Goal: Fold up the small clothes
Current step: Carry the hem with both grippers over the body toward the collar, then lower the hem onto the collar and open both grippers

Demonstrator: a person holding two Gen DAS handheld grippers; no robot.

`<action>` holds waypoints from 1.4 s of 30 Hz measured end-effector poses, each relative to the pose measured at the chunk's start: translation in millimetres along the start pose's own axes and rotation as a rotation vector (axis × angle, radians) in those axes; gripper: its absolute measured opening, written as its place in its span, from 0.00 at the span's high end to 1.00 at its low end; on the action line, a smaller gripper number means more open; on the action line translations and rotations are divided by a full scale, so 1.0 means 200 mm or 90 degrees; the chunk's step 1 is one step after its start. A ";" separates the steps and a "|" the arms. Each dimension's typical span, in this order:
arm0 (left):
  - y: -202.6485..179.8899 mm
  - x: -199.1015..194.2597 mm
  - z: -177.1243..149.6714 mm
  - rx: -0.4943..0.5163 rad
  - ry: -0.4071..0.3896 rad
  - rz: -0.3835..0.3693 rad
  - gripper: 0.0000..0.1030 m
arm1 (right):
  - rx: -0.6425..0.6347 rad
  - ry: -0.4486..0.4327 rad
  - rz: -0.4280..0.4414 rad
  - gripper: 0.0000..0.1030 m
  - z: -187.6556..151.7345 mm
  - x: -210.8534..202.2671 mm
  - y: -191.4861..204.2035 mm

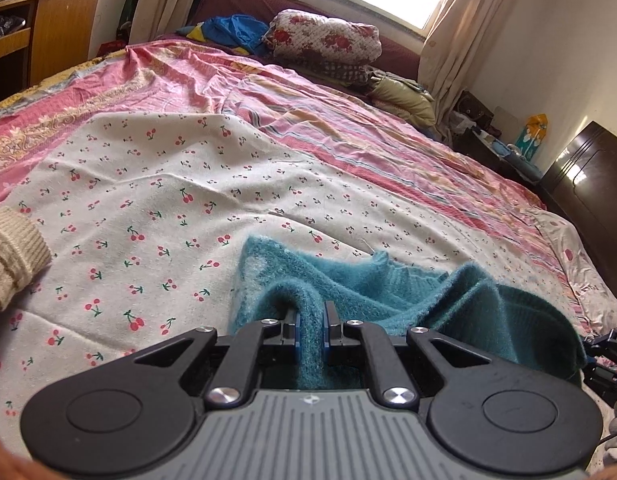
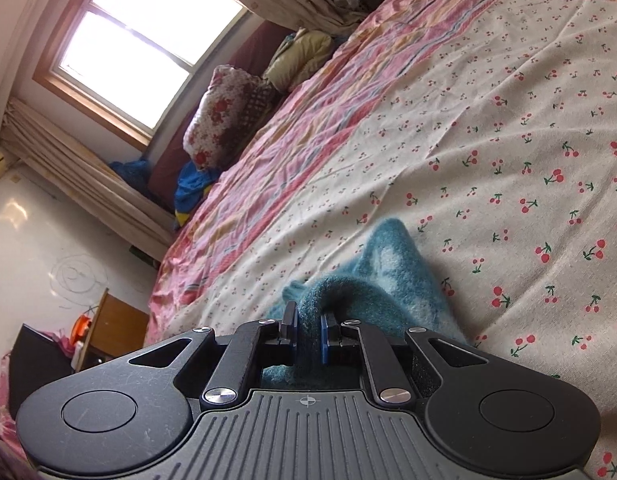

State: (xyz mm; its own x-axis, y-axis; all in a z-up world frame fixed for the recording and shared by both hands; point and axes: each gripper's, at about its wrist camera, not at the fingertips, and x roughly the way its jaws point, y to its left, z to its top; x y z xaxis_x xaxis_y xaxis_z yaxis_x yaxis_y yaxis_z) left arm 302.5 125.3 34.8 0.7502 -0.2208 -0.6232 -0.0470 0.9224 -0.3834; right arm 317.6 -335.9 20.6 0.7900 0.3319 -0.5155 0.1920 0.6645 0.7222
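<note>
- Left gripper (image 1: 311, 325): jaws closed on a bunched ridge of the fuzzy teal knitted sweater (image 1: 348, 292); fabric fills the gap between the blue pads and runs back into the gripper body.
- Right gripper (image 2: 308, 330): jaws likewise clamped on a thick roll of the same teal knit (image 2: 384, 280); blue pads pressed against the wool on both sides.
- Both grips sit at the near edge of the garment. In each wrist view the rest of the sweater spreads forward, away from the jaws, onto the bed.
- Left wrist view: the held edge runs off to the right, toward a bit of black hardware at the frame edge, probably the right gripper. Judgement: the long axis of the held edge lies side to side between the two grippers, with neither arm clearly nearer the far end.
- The garment rests on the white cherry-print cotton sheet (image 1: 156, 184), which overlies the pink striped bedspread (image 1: 348, 120).
- Cream ribbed knit piece (image 1: 12, 256) lies well apart to the left, untouched.
- Judgement: a fold would carry the held edge forward over the part lying flat; both ends should advance together or the fold skews.
</note>
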 end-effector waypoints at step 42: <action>0.16 0.11 0.10 -0.192 0.049 -0.030 0.77 | 0.105 0.000 0.015 0.60 0.07 0.11 -0.14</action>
State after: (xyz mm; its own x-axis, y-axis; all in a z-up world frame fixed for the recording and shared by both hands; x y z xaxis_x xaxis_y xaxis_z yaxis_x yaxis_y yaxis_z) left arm 330.9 156.4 22.4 0.7048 -0.2948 -0.6452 -0.2152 0.7778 -0.5905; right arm 337.6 -356.7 -4.2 0.7957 0.3453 -0.4976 0.2666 0.5380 0.7997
